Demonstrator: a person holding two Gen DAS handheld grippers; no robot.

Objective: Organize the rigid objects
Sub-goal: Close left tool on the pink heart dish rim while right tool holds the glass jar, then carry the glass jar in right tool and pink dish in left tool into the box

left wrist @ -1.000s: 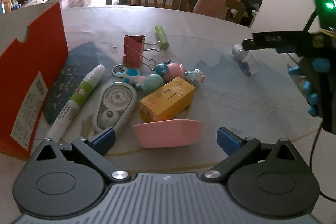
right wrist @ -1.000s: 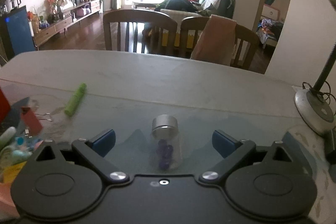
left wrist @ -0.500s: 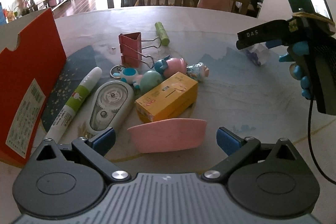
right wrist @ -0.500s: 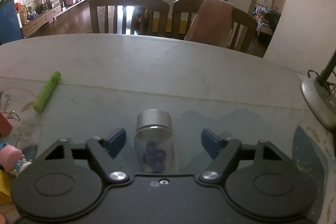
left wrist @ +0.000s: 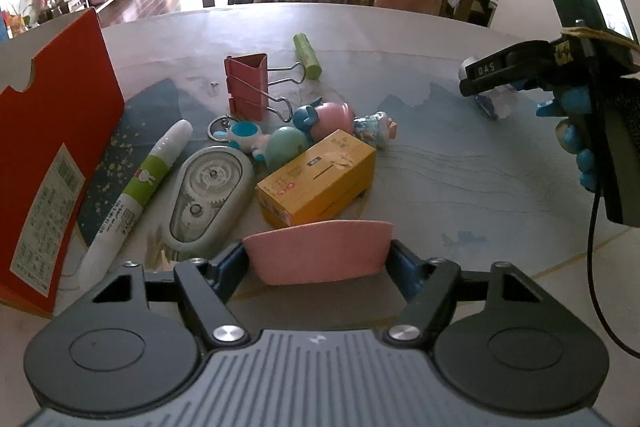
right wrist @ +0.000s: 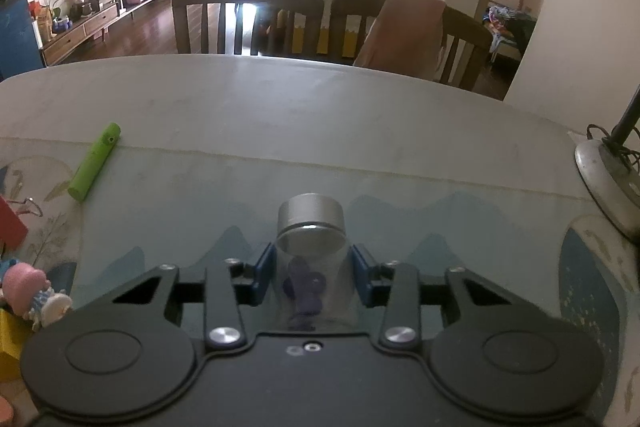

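Beside the yellow box point(left wrist: 316, 179), my left tool point(left wrist: 318, 259) has just closed on the pink block point(left wrist: 318, 253); my right tool point(right wrist: 314, 273) on the jar point(right wrist: 311, 247).

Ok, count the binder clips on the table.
2: both red metal binder clips sit together beyond the yellow box, far clip beside the green tube, near clip. More may be hidden.

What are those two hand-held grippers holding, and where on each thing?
The left hand-held gripper has just closed on the pink piece's two ends; the right hand-held gripper on the clear bottle's sides, below its silver cap.
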